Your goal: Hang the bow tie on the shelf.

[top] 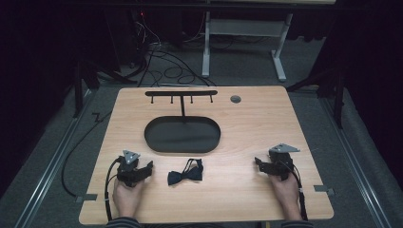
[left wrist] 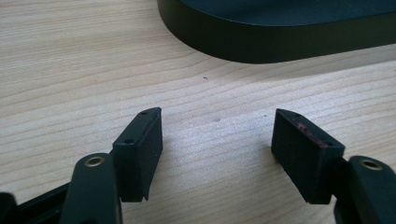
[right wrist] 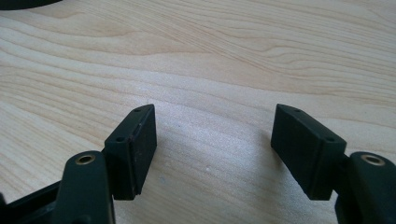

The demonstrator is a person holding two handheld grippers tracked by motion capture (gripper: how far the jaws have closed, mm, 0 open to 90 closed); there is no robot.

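Black fabric bow tie [top: 185, 172] lies on the wooden surface [top: 247, 128], just in front of an oval-based hook stand [top: 182, 134]. Left gripper [top: 148, 167] and right gripper [top: 258, 163] rest either side, jaws wide apart, empty. Nothing seems begun; likely next, reaching inward to grasp the tie.

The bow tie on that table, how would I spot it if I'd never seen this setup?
Start at the wooden table and find the black oval stand base in its middle. Just nearer the person lies the bow tie, between the two hands: small, dark, pinched at its middle.
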